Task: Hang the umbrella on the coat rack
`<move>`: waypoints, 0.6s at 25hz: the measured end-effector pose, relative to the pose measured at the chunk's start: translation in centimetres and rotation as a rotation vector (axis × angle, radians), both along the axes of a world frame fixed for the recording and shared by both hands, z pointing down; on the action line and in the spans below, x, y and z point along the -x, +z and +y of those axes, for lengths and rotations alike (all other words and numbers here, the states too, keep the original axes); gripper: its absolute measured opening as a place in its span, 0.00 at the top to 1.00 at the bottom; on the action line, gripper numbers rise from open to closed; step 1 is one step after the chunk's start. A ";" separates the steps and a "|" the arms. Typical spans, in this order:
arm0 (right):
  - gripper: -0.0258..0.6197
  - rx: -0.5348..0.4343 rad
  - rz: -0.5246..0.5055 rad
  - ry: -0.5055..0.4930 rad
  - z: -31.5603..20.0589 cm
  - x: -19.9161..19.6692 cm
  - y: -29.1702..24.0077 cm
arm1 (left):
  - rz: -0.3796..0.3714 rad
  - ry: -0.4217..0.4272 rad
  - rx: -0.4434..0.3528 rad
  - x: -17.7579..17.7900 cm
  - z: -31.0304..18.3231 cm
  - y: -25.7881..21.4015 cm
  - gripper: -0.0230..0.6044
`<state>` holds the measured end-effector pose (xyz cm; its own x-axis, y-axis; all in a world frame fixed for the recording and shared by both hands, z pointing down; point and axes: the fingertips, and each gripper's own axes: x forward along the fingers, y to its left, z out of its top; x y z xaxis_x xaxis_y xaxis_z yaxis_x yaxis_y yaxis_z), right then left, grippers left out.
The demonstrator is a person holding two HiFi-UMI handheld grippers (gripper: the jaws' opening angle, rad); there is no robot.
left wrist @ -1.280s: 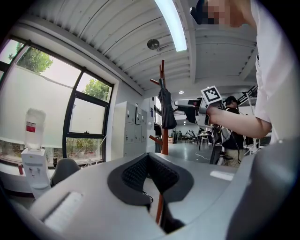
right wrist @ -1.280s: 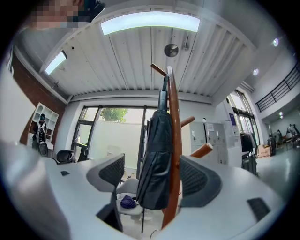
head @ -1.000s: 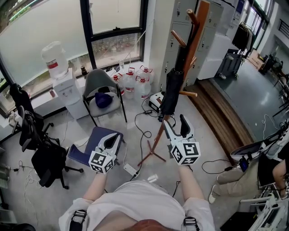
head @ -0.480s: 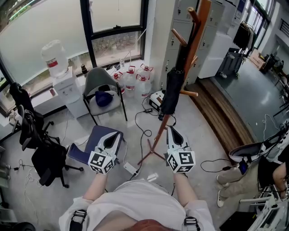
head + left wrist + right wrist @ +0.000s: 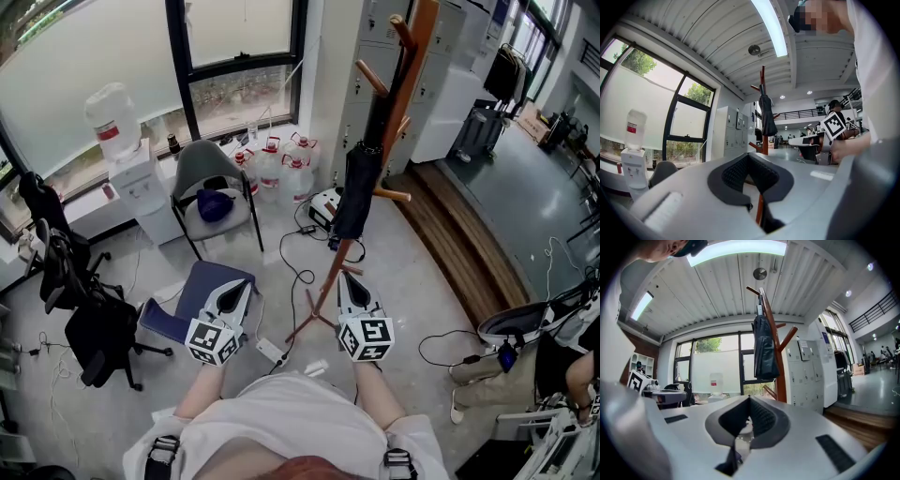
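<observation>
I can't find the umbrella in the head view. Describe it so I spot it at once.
Start at the big window and look right to the tall wooden coat rack. The umbrella hangs down along its pole from an upper peg. It is the only black, folded thing there; the pegs around it are bare wood.

— Left gripper (image 5: 749, 158)?
— Jaws together, nothing between them.
— Farther off?
— Dark umbrella (image 5: 767, 117), furled, hanging on the coat rack (image 5: 763, 75).
— To the left?
— Water dispenser (image 5: 632, 165) under the window (image 5: 689, 124), near a chair (image 5: 662, 172).
</observation>
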<state>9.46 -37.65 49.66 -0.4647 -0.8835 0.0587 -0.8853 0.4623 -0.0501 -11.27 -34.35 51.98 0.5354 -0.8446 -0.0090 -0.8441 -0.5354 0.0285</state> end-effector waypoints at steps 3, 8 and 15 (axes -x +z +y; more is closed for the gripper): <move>0.95 0.006 0.000 -0.004 -0.1 0.1 0.3 | 0.003 0.002 0.003 -0.1 -0.1 0.2 0.95; 0.95 -0.001 0.032 -0.014 0.0 0.6 0.5 | 0.003 0.002 0.009 -0.3 -0.2 0.5 0.95; 0.95 0.016 0.026 -0.020 0.0 1.0 1.3 | 0.008 -0.004 0.011 -0.1 -0.4 0.6 0.95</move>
<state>8.46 -37.62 50.93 -0.4803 -0.8729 0.0854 -0.8770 0.4792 -0.0346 -11.13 -34.73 52.62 0.5316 -0.8470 -0.0036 -0.8462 -0.5313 0.0410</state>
